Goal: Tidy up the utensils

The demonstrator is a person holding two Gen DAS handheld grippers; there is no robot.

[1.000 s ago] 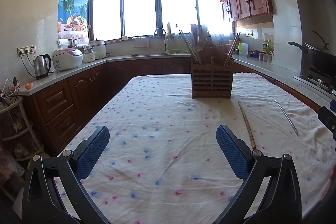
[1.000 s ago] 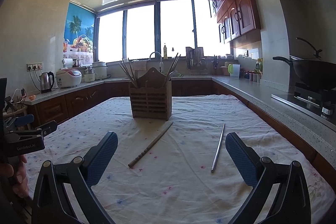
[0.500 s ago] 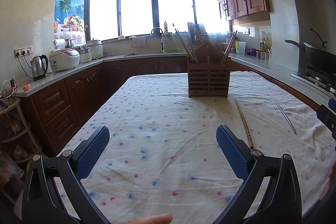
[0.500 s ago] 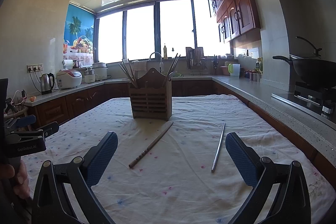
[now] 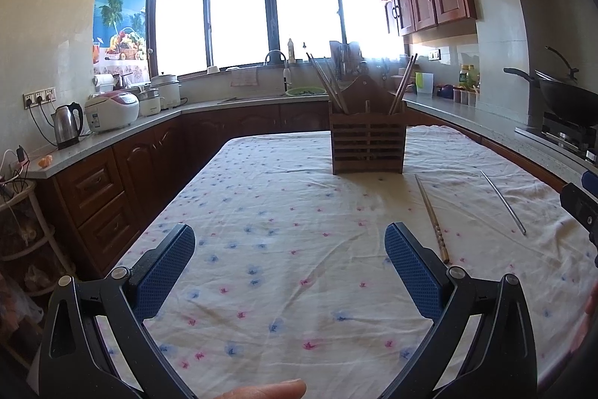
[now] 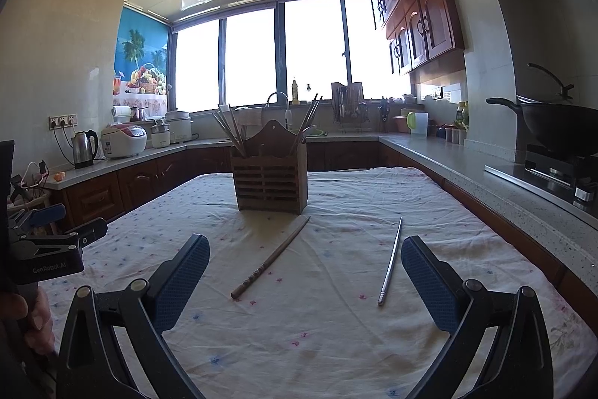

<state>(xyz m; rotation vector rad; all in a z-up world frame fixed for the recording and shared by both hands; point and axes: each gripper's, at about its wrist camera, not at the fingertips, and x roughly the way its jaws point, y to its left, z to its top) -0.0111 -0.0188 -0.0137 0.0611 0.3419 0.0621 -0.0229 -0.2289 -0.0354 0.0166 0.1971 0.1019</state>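
Kitchen table under a flowered cloth (image 6: pixel 336 335). Right gripper (image 6: pixel 304 281) jaws wide apart, empty, low over the cloth. Just ahead between its fingers: wooden chopstick (image 6: pixel 271 257), long axis running from near-left up to far-right toward the holder (image 6: pixel 270 183); metal chopstick (image 6: pixel 390 260) near the right finger, pointing almost straight away. Left gripper (image 5: pixel 289 272) also spread, empty; both sticks lie off to its right (image 5: pixel 431 216), (image 5: pixel 502 201). Right hand looks nearer, so likely it picks. Holder stands mid-table, already has chopsticks in it.

Daylight from the overexposed wide window (image 5: pixel 273 17) backlights my view; fisheye bending and dark vignetting mark the edges.
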